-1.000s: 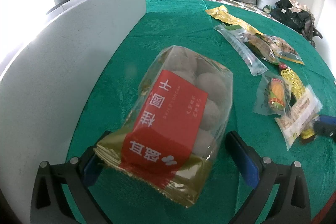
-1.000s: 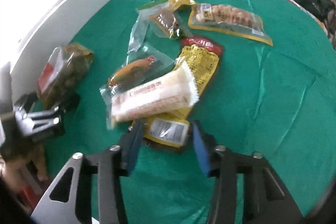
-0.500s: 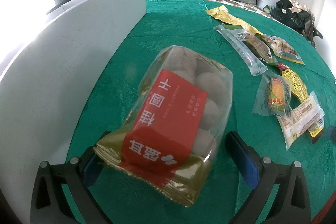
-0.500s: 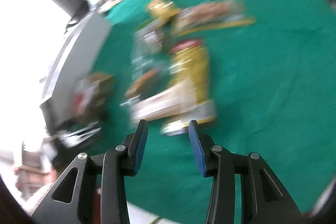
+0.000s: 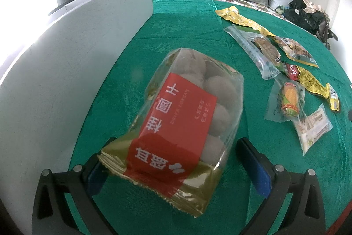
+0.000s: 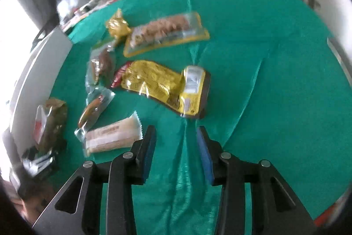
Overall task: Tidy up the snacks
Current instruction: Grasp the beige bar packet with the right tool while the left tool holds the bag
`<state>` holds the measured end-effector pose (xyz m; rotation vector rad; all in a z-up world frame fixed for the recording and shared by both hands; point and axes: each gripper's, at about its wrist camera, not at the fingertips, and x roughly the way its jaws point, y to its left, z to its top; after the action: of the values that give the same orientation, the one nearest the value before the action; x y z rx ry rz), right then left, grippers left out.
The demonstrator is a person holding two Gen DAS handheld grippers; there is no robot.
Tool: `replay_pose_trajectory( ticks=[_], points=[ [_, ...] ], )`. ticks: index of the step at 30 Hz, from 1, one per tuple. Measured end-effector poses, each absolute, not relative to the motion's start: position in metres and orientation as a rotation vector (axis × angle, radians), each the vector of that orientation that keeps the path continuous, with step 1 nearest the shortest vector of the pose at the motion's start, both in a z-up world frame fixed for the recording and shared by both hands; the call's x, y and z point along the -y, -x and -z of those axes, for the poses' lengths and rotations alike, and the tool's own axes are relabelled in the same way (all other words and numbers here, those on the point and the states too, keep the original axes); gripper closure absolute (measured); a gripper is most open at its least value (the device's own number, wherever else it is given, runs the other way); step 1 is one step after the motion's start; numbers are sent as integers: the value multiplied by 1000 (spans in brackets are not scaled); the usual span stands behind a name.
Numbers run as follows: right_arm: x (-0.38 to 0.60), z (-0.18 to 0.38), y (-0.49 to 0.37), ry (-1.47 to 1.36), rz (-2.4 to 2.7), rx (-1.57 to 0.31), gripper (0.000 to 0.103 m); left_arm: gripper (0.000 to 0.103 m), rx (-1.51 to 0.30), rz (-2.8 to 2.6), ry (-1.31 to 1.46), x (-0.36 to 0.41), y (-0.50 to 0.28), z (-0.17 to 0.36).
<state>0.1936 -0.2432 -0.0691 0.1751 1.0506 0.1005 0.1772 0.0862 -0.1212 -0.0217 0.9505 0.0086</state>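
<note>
Green cloth [image 5: 176, 32] is seen covering the whole work surface, with a white panel [image 5: 66, 58] standing upright along its left edge in the left wrist view.

Left gripper [image 5: 176, 160]: jaws are spread wide. A clear bag of round brown balls with a red label [image 5: 187, 124] lies on the cloth between them, its gold-trimmed end nearest the camera. The left pad is hidden behind the bag's corner, and the right pad stands clear of the bag, so no pinch is recorded.

Right gripper [image 6: 177, 147]: jaws are parted and have just been opening. Only bare cloth is seen between the blue pads; nothing is held.

The remaining snacks are spread to the right of the red-label bag, well apart from it. A white wafer bar [image 6: 112, 138] lies just beside the right gripper's left finger. A clear corn-sausage packet [image 5: 288, 100] overlaps the bar's far end. A yellow foil packet [image 6: 158, 85] lies ahead of the right gripper, apart from the bar. Beyond it, a yellow-edged packet of pale brown pieces [image 6: 165, 32] is noted, with a crumpled gold wrapper [image 6: 117, 25] at its left end. A long clear sleeve [image 5: 250, 50] and a clear packet holding a brown piece [image 5: 267, 50] lie side by side.

The right wrist view is slightly blurred; print cannot be read.
</note>
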Motion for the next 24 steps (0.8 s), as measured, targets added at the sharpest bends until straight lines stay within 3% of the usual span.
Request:
replay_pose_trajectory(
  ticks=[5,8,13,24],
  points=[
    [195,79,-201,-27,-267,-1104,50,0,-949,-8,22,-86,-177,121],
    [161,84,-215,144,-414,-1100,40,0,-950,-8,21,-86,-178,121],
    [122,85,-222,438,-561,-1071,39,0,-949,-7,22,-86,-177,121],
    [103,96,-214,457,-716,-1353,39,0,-949,-8,21,-86,-177,120]
  ],
)
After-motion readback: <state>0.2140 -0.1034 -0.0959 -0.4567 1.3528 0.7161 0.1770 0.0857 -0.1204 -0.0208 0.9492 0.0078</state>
